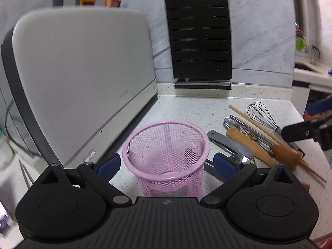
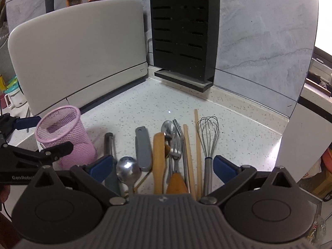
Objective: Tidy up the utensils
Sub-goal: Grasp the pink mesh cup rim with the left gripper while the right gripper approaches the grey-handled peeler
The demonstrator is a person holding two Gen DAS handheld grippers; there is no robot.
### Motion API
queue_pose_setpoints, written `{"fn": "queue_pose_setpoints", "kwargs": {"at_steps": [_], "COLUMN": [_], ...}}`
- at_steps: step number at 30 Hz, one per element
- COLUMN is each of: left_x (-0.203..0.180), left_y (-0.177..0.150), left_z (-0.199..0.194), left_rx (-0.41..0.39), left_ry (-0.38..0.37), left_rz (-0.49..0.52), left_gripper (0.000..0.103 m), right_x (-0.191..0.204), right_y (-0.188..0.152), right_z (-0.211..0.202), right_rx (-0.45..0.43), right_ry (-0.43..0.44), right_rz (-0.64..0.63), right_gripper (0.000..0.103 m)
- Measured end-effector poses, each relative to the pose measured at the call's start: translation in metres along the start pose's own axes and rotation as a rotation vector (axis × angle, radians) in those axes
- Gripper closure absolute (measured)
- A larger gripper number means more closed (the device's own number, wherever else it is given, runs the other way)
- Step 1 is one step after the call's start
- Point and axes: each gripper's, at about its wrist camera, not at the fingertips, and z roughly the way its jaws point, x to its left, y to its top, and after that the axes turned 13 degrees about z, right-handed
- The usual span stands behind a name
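A pink mesh cup (image 1: 166, 151) stands upright and empty on the speckled counter, between the blue pads of my left gripper (image 1: 167, 165), which is open around it without clamping. In the right wrist view the cup (image 2: 64, 132) is at the left. My right gripper (image 2: 162, 165) is open above a pile of utensils: a steel spoon (image 2: 127, 170), a grey-handled tool (image 2: 143, 147), a wooden handle (image 2: 158, 157), a fork (image 2: 176, 151), chopsticks (image 2: 197, 145) and a whisk (image 2: 208, 137). Nothing is between its fingers.
A large white appliance (image 1: 83, 78) fills the left side. A black slotted knife block (image 1: 200, 39) stands against the marbled wall behind. The counter (image 2: 238, 128) edge runs along the right. Bare counter lies between the cup and the knife block.
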Motion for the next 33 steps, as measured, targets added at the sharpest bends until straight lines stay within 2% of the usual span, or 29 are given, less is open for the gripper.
{"fn": "queue_pose_setpoints", "kwargs": {"at_steps": [7, 12, 14, 18, 19, 20, 23, 25, 30, 33], "left_x": [0.008, 0.010, 0.012, 0.015, 0.016, 0.018, 0.027, 0.033, 0.042, 0.041], "left_y": [-0.006, -0.005, -0.004, -0.004, -0.004, -0.003, 0.003, 0.007, 0.016, 0.016], "left_z": [0.010, 0.013, 0.014, 0.013, 0.013, 0.013, 0.016, 0.018, 0.025, 0.025], "left_rx": [-0.034, -0.043, -0.037, -0.026, -0.024, -0.019, 0.016, 0.039, 0.092, 0.097], "left_ry": [-0.031, -0.054, -0.054, -0.071, -0.078, -0.088, -0.121, -0.146, -0.210, -0.215], "left_rz": [-0.048, -0.062, -0.064, -0.061, -0.056, -0.051, -0.037, -0.029, 0.010, -0.002], "left_gripper": [0.000, 0.002, 0.006, 0.009, 0.009, 0.009, 0.010, 0.010, 0.010, 0.010], "right_x": [0.012, 0.023, 0.028, 0.043, 0.045, 0.048, 0.054, 0.060, 0.084, 0.091], "right_y": [0.003, 0.006, 0.008, 0.013, 0.015, 0.019, 0.031, 0.039, 0.048, 0.046], "right_z": [0.009, 0.027, 0.034, 0.044, 0.049, 0.053, 0.066, 0.073, 0.090, 0.105], "right_rx": [-0.026, 0.015, 0.041, 0.078, 0.093, 0.115, 0.214, 0.276, 0.350, 0.407], "right_ry": [0.034, 0.074, 0.090, 0.109, 0.117, 0.125, 0.135, 0.172, 0.199, 0.180], "right_rz": [-0.116, -0.188, -0.218, -0.272, -0.278, -0.278, -0.231, -0.196, -0.204, -0.192], "right_gripper": [0.003, 0.005, 0.016, 0.029, 0.037, 0.045, 0.056, 0.062, 0.065, 0.078]}}
